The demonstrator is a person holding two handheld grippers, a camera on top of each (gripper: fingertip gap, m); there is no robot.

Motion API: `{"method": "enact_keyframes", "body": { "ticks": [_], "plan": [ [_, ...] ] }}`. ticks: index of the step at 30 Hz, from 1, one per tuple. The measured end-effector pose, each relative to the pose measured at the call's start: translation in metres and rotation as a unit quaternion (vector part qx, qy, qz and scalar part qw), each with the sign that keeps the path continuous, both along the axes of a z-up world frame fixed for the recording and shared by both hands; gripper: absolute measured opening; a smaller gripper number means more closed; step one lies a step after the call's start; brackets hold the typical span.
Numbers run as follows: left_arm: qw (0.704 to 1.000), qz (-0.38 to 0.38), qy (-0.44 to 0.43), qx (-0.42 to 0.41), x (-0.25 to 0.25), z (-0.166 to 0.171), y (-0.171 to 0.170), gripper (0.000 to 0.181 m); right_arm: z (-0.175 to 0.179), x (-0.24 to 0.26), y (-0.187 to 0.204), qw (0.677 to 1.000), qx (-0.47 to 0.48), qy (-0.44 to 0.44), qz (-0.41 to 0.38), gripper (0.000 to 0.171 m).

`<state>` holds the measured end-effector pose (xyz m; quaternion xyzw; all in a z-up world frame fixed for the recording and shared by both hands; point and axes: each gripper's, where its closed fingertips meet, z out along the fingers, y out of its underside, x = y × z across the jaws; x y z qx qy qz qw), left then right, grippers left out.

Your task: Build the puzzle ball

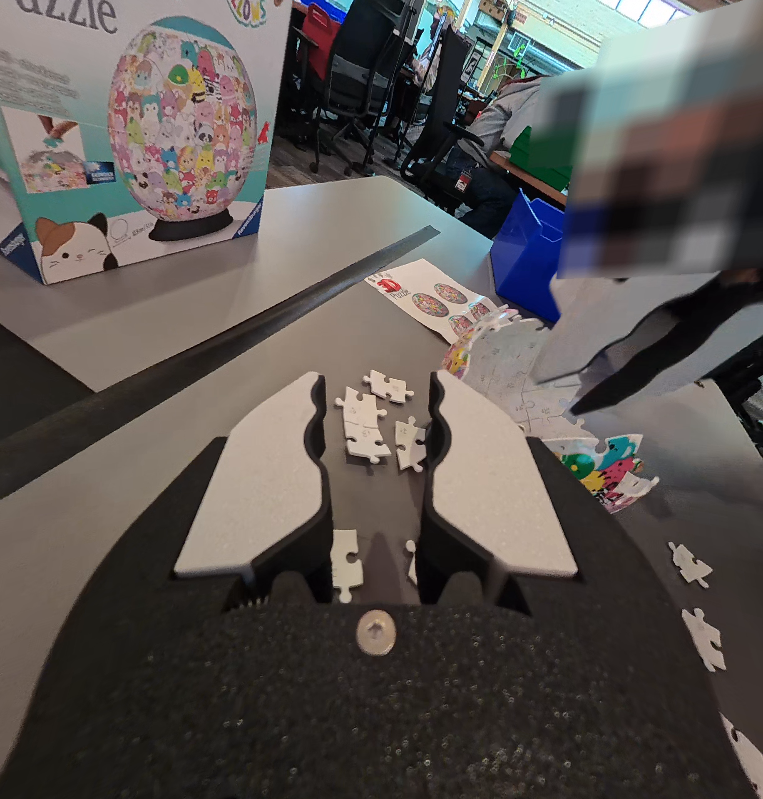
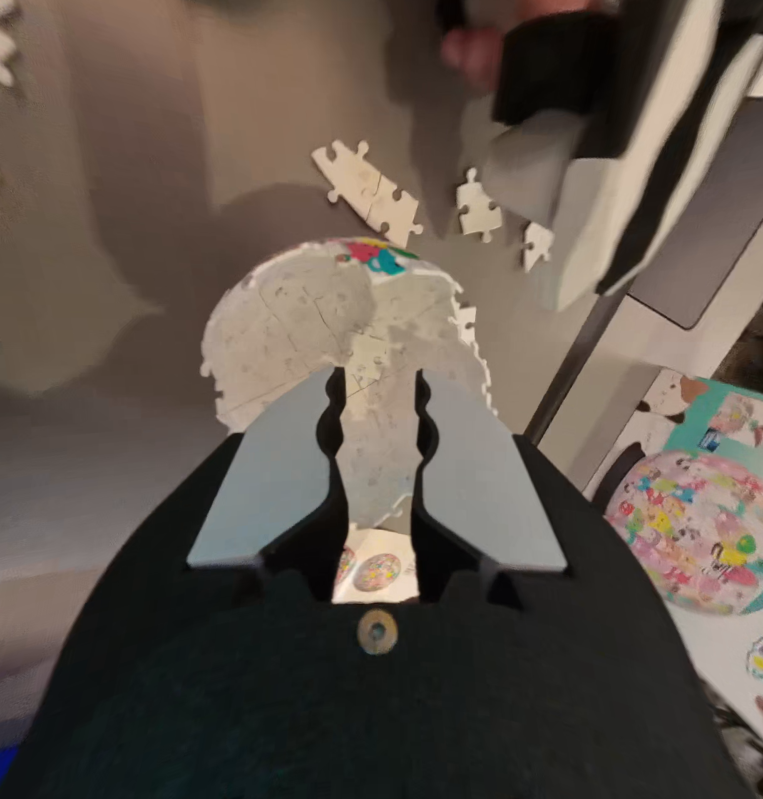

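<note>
- The table (image 1: 163,441) lies bare left of the left gripper (image 1: 377,415); a dark seam crosses beyond it.
- Left gripper hovers low, jaws parted and empty, over loose pieces (image 1: 364,426) (white side up).
- Right gripper (image 2: 377,380) points down into the half-built ball (image 2: 293,328), jaws apart, gripping nothing.
- Box (image 1: 124,129) stands well apart.

Left wrist view is bright and mostly sharp, bowing at its edges; right wrist view is dim and motion-smeared, soft shadows crossing the tabletop (image 2: 111,432).
</note>
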<state>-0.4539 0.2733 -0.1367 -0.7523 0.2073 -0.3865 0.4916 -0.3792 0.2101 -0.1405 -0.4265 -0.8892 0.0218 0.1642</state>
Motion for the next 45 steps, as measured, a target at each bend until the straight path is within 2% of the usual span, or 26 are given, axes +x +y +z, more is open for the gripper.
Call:
{"method": "enact_keyframes", "body": {
  "ticks": [9, 20, 26, 32, 36, 39, 41, 43, 45],
  "plan": [
    [0.999, 0.017, -0.028, -0.004, -0.010, 0.004, 0.004, 0.045, -0.028, -0.004, 0.003, 0.994, 0.018, -0.093, 0.052, 0.033],
    [0.999, 0.027, -0.036, -0.003, -0.014, 0.005, 0.006, 0.045, -0.047, 0.003, 0.006, 0.994, -0.003, -0.113, -0.012, 0.034],
    [0.999, 0.031, -0.038, -0.002, -0.016, 0.006, 0.006, 0.045, -0.050, 0.003, 0.008, 0.994, 0.002, -0.113, -0.006, 0.029],
    [0.999, 0.030, -0.039, -0.004, -0.016, 0.005, 0.006, 0.045, -0.041, 0.005, 0.005, 0.995, -0.003, -0.096, -0.006, 0.034],
    [0.999, 0.028, -0.038, -0.005, -0.015, 0.005, 0.006, 0.045, 0.002, 0.003, 0.003, 0.999, 0.006, -0.035, -0.018, 0.036],
    [0.999, 0.028, -0.035, -0.005, -0.015, 0.005, 0.006, 0.045, 0.063, 0.007, -0.008, 0.994, -0.015, 0.087, -0.072, 0.036],
    [0.999, 0.028, -0.031, -0.004, -0.014, 0.004, 0.006, 0.045, 0.091, 0.025, -0.019, 0.977, -0.047, 0.158, -0.133, 0.039],
    [0.999, 0.026, -0.026, -0.005, -0.013, 0.003, 0.005, 0.045, 0.092, 0.052, -0.033, 0.951, -0.094, 0.209, -0.206, 0.041],
    [0.999, 0.028, -0.021, -0.004, -0.013, 0.002, 0.006, 0.045, 0.072, 0.076, -0.053, 0.923, -0.141, 0.256, -0.250, 0.043]
  ]
}}
